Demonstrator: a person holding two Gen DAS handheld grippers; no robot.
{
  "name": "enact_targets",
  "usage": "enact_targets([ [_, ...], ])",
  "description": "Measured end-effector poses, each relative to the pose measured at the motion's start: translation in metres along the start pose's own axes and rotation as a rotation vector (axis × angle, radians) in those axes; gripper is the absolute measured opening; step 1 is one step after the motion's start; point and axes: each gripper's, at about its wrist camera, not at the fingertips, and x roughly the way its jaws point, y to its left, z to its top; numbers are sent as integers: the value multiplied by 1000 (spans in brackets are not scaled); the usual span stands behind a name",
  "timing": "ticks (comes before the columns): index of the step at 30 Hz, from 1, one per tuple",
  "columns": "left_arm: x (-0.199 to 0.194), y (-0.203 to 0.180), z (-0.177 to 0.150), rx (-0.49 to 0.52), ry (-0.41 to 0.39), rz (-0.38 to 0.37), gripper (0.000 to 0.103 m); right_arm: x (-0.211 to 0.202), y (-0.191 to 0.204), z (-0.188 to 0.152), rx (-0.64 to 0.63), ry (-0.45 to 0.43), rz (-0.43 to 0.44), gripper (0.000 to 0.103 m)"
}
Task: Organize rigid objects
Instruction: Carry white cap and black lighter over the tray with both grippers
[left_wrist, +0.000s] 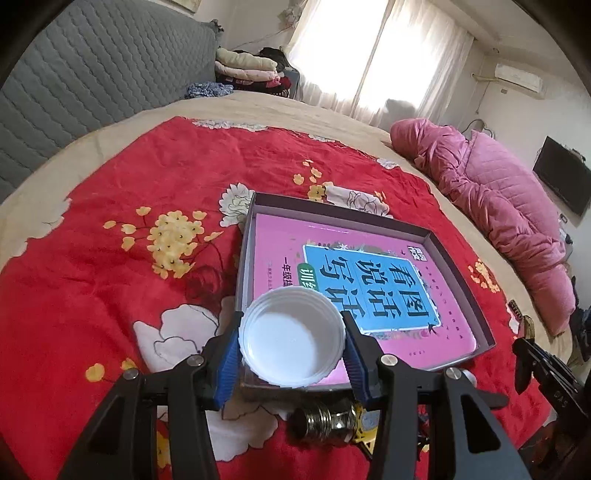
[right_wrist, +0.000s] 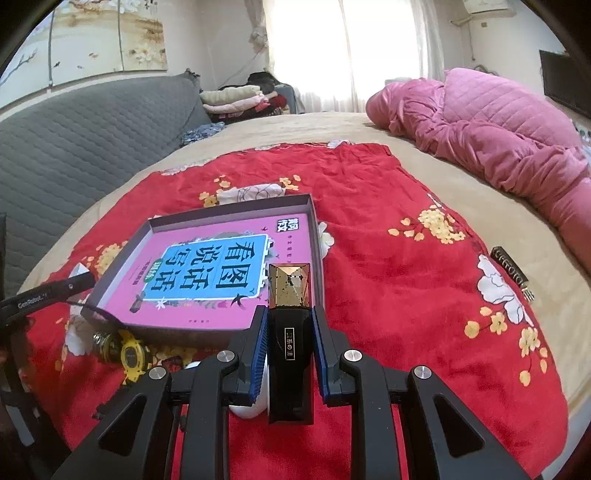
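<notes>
My left claw (left_wrist: 292, 341) grips a white lid (left_wrist: 291, 336), open side up, over the near corner of the box (left_wrist: 458, 258) at my 12 o'clock. My right claw (right_wrist: 290, 332) clamps a black bottle (right_wrist: 290, 350) with a gold cap, the box at 11 o'clock on the red blanket (right_wrist: 388, 258).

White cap (left_wrist: 291, 338): matt plastic, ribbed rim. Black bottle (right_wrist: 290, 349): glossy, with a faceted shiny gold top. Book (left_wrist: 354, 295): glossy pink paper cover. Box (left_wrist: 458, 266): matt grey card. Blanket (left_wrist: 129, 192): red plush cloth, fuzzy. Pads (left_wrist: 228, 360): blue ribbed, rubbery. Socket (left_wrist: 325, 424): shiny threaded metal. Coat (right_wrist: 498, 136): pink quilted fabric.
</notes>
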Motion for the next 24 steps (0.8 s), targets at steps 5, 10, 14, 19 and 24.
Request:
enact_targets([
  [5,4,-1,7,-10,-5,-33,49,13,7,16,-1,-4,-1,23],
  [10,10,-4,11,-3,-12,-33,50,26,16,29,-7,-16,2,23],
  [14,19,-4,14,-7,-5,-28,49,37,22,40,-11,-21,-1,23],
  [19,26,-2,17,-25,-1,-31,49,46,24,47,-4,-18,-2,23],
  [24,28,-1,19,-20,-7,-45,50,56,24,49,-8,10,-13,23],
])
